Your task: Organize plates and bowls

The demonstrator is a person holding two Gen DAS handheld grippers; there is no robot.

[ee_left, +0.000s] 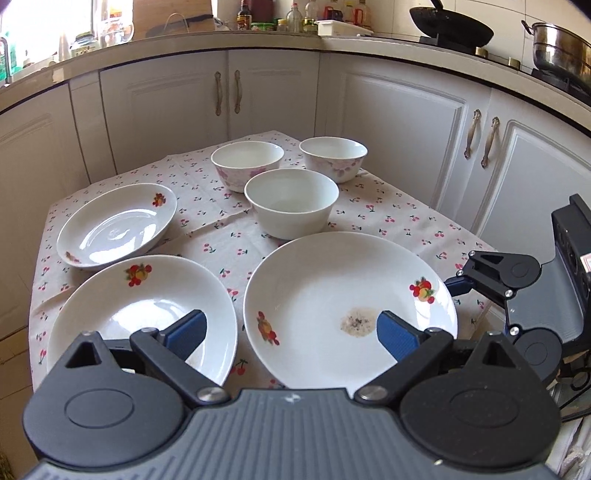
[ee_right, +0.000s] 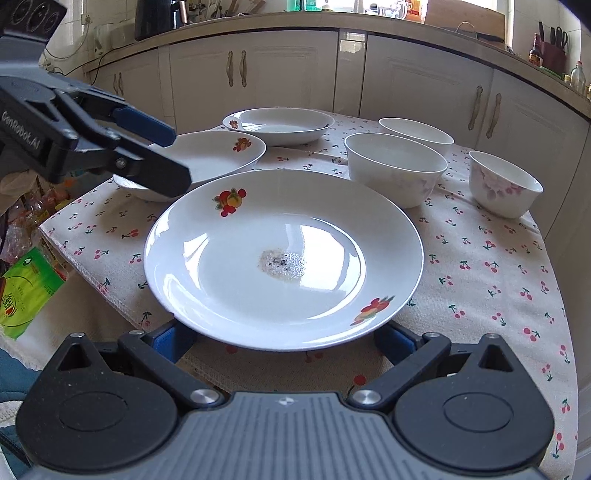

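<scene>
A large white plate (ee_left: 351, 306) (ee_right: 284, 254) with a grey stain at its centre lies on the cherry-print cloth (ee_right: 480, 295). My right gripper (ee_right: 282, 339) (ee_left: 476, 280) is open at its near rim, and the rim hides both blue fingertips. My left gripper (ee_left: 291, 332) (ee_right: 177, 158) is open and empty, hovering above the gap between the stained plate and a second fruit-print plate (ee_left: 140, 314) (ee_right: 221, 155). A third plate (ee_left: 118, 225) (ee_right: 280, 125) lies farther back. Behind them stand three white bowls: one plain (ee_left: 291, 206) (ee_right: 395, 166) and two floral (ee_left: 247, 162) (ee_left: 332, 157).
White cabinets (ee_left: 266, 92) close in the far side of the small table. The counter holds a wok (ee_left: 450, 26), a steel pot (ee_left: 561, 48) and bottles (ee_left: 295, 16). A green packet (ee_right: 26, 291) lies low beside the table's edge.
</scene>
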